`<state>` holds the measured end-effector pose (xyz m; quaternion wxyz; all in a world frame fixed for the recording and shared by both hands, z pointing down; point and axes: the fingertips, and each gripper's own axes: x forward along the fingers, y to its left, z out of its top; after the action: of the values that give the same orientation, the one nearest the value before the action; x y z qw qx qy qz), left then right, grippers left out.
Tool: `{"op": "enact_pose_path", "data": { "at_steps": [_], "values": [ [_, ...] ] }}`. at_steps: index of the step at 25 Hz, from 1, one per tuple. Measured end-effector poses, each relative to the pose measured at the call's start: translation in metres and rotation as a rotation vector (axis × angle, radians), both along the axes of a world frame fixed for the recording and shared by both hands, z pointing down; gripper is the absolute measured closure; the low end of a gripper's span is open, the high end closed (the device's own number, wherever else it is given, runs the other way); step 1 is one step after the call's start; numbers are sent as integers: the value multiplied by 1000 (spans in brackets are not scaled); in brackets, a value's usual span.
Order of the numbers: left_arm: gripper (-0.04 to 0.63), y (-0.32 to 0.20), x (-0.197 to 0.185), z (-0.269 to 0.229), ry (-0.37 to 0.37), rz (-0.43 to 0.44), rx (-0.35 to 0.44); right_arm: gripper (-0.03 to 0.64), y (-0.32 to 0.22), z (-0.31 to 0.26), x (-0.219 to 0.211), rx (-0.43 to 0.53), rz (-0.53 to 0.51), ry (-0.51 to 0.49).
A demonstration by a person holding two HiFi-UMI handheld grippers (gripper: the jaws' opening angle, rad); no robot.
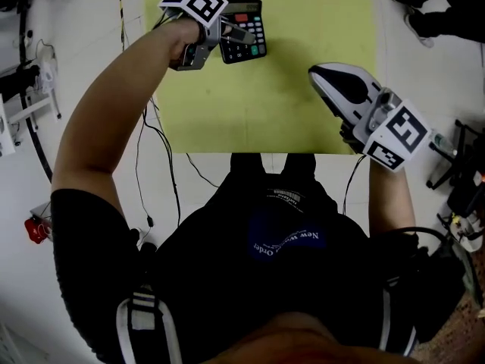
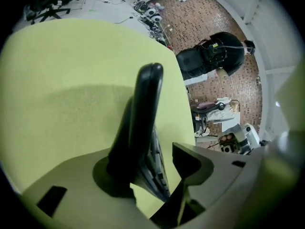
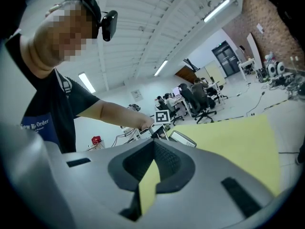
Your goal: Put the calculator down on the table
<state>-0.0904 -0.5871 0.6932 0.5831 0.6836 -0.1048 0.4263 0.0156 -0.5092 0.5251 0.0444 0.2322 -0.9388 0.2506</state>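
The dark calculator [image 1: 244, 30] lies near the far edge of the yellow-green table [image 1: 303, 120], display end away from me. My left gripper [image 1: 226, 38] is at its left side. In the left gripper view the calculator [image 2: 143, 123] stands edge-on between the jaws; it leans by the left jaw, with a gap to the right one, so my left gripper [image 2: 157, 173] is open. My right gripper [image 1: 327, 78] hovers over the table's right side, shut with nothing in it. In the right gripper view its tips [image 3: 153, 144] meet, and the calculator [image 3: 182, 138] shows beyond.
The table's front edge [image 1: 265, 152] runs just before my body. Cables [image 1: 151, 142] trail over the white floor at the left. A person's shoes [image 1: 432, 10] stand at the far right. A black bag [image 2: 209, 58] and office chairs [image 3: 200, 99] lie beyond the table.
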Motion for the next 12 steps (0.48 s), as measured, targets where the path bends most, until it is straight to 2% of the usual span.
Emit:
{"op": "enact_pose_path", "data": {
  "at_steps": [4, 8, 12],
  "values": [
    [370, 4, -5, 6, -95, 49, 10, 629, 9, -7, 23, 2, 15, -8],
    [367, 6, -30, 16, -201, 123, 27, 629, 13, -8, 28, -8, 26, -22],
    [344, 0, -53, 16, -312, 208, 94, 629, 22, -11, 28, -11, 21, -12]
  ]
}}
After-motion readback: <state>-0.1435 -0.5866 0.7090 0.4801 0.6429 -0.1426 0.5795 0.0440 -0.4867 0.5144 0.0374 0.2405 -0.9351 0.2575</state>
